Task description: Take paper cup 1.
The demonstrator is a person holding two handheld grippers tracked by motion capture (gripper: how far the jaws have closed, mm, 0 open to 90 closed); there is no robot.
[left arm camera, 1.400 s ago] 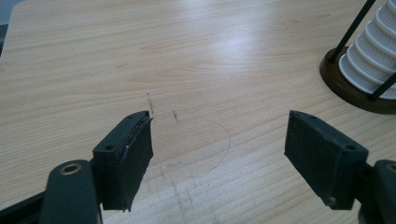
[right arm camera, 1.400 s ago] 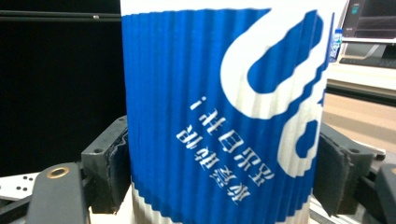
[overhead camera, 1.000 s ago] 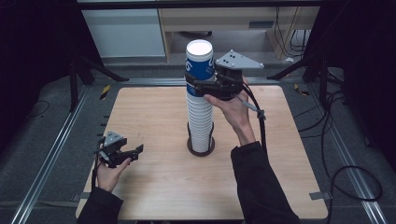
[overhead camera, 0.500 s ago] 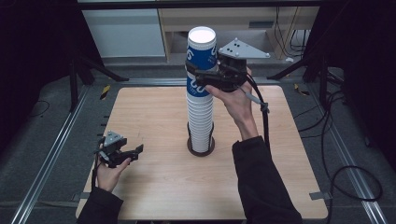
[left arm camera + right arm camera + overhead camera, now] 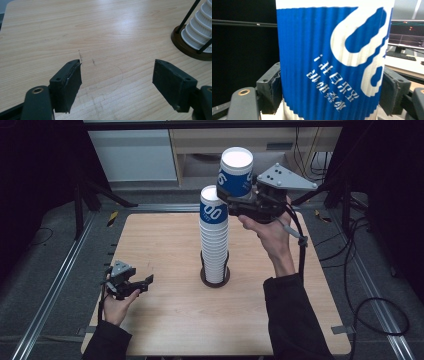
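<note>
Nearest to me, at the near left of the wooden table (image 5: 165, 330), my left gripper (image 5: 131, 285) hangs just above the boards with its jaws spread wide and nothing between them; in the left gripper view the two black pads (image 5: 67, 84) frame only bare wood grain, with a few faint pencil marks and the dark base of the cup holder (image 5: 186, 47) off at the right. Farther in, at the middle of the table, that round holder (image 5: 215, 279) carries the tall stack of cups (image 5: 214, 245), upside down and nested, the topmost one showing its blue band. Farther still and up high, to the right of the stack's top, my right gripper (image 5: 236, 202) has its jaws closed on the sides of one blue and white cup (image 5: 235, 172), also upside down; in the right gripper view the ribbed cup wall (image 5: 332, 60) sits squarely between both pads. The cup is lifted clear of the stack, apart from it and tilted a little. By my reckoning the single cup is separated, so the pull-off is done; what is left is to set it down somewhere on the open table, and the many cups on the holder suggest much more of the same.
</note>
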